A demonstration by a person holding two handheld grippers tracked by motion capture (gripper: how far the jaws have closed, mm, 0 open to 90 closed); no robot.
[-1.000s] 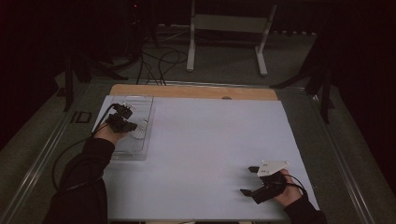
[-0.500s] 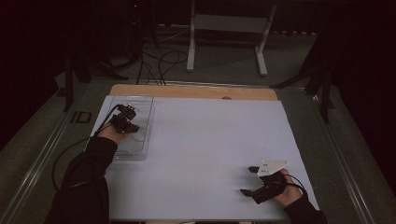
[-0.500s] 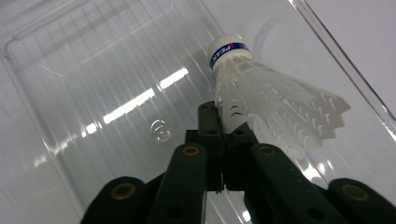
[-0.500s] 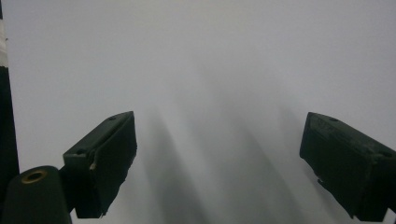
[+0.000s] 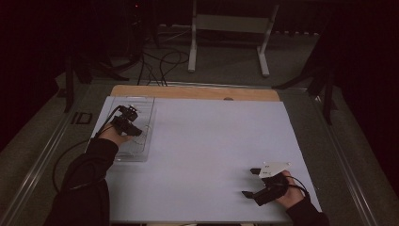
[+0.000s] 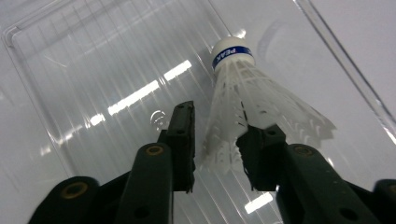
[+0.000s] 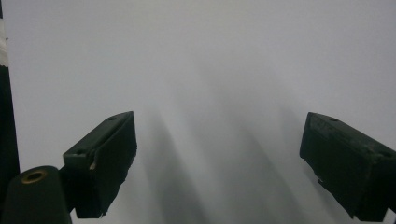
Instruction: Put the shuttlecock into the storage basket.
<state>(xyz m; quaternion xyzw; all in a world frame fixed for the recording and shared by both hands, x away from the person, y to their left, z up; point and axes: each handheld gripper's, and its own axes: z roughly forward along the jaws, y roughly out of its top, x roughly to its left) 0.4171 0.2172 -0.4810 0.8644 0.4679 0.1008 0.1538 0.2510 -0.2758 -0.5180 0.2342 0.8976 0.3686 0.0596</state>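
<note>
White plastic shuttlecock [image 6: 252, 98], blue-banded cork, on its side inside the clear tray [image 6: 93, 60].

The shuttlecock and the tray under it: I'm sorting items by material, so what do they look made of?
Shuttlecock: the skirt looks like white moulded plastic, with a ribbed lattice instead of feathers; its white cap with a blue band could be foam or cork. Tray: clear, glossy plastic, ribbed, mirroring the ceiling lights.

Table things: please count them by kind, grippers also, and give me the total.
White plastic shuttlecock with blue band: 1
Clear ribbed plastic tray: 1
Black two-jaw grippers: 2, the left gripper over the tray, its jaws just opening around the shuttlecock's skirt, and the right gripper open over the white table sheet
Total: 4
</note>
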